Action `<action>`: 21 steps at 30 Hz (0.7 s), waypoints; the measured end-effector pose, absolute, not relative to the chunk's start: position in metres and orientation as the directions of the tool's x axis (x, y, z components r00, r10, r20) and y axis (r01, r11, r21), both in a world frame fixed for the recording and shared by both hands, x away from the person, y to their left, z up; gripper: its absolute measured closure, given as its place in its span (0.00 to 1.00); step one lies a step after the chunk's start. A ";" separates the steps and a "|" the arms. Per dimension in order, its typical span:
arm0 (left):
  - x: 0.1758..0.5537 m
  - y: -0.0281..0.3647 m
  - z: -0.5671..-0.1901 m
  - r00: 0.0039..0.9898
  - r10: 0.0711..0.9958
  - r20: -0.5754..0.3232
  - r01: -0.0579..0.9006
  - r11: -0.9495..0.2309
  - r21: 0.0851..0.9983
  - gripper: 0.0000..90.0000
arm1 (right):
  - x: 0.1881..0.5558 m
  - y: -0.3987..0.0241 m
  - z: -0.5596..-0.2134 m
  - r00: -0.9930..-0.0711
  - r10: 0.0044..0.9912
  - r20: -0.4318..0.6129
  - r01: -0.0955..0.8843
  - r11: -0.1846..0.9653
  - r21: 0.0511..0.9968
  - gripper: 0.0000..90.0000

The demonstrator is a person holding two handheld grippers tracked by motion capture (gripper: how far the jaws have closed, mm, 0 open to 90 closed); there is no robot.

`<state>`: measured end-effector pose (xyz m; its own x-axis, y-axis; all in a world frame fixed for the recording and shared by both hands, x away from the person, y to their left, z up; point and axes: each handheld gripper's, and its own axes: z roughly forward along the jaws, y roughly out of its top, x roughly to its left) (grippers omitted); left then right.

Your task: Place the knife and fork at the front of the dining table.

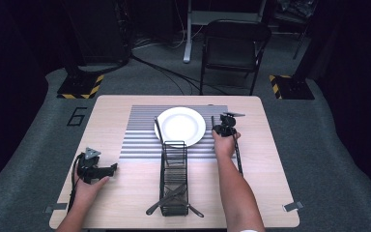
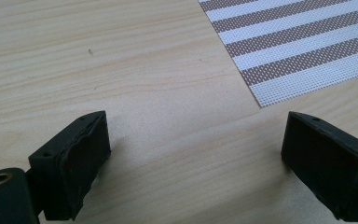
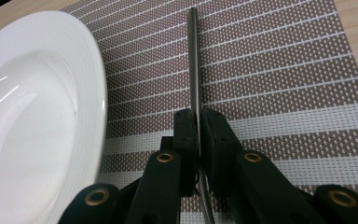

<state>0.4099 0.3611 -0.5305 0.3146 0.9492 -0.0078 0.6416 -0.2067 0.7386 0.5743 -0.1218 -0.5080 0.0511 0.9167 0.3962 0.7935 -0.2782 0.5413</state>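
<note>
high view: overhead, looks forward-down | gripper views: close, low | shared: placemat (image 1: 140, 140), plate (image 3: 37, 107)

A pale wooden table (image 1: 125, 193) stands on grey carpet (image 1: 328, 145) in a dim room. Beyond it sits a black folding chair (image 1: 234, 48), with cables (image 1: 169, 72) trailing across the floor. Yellow-and-black striped base plates (image 1: 79, 87) lie at both far corners, against dark walls.

Large dark digit "6" on the grey floor (image 1: 38, 145), left of the table (image 1: 121, 193)
</note>
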 end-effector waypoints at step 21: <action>0.410 0.361 -0.531 0.315 0.949 -0.009 0.641 -0.206 0.739 0.08 | 0.561 -0.131 -0.494 0.026 0.936 0.352 0.779 -0.240 0.580 0.85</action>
<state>0.4103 0.3606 -0.5306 0.3150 0.9490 -0.0091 0.6414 -0.2058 0.7391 0.5613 -0.1307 -0.4940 0.0258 0.9355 0.3523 0.7787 -0.2398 0.5798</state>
